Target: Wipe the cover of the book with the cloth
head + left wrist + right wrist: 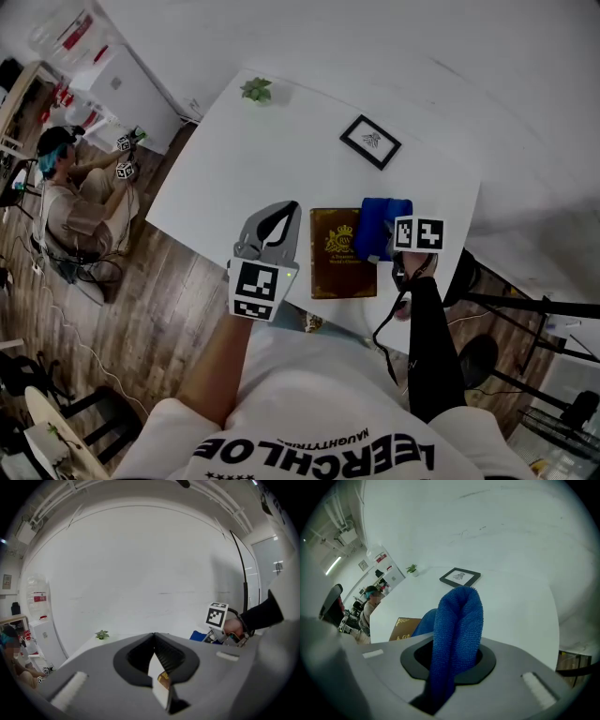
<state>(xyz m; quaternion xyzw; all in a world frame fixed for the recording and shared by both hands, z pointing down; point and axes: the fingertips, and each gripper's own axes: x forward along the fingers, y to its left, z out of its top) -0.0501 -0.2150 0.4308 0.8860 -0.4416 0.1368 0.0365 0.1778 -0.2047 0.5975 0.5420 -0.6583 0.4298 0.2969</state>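
Nearest, the left gripper [278,217] hangs over the near edge of the white table [281,159], jaws pressed together on nothing. Just right lies the brown book [339,267] — the right gripper [384,251] pinches the blue cloth [380,223] (bunched up) at its right edge. Farther off: a framed picture [369,142], then a small plant [256,90].

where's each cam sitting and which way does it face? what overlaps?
Head view: on the person's head, steeply down at table, book, left gripper, right gripper; forearms, shirt show.
Left gripper view: on that gripper, along shut jaws toward the wall; right hand shows.
Right gripper view: on that gripper, along jaws clamping the cloth, toward the picture frame.
Shared: plant, in all three.
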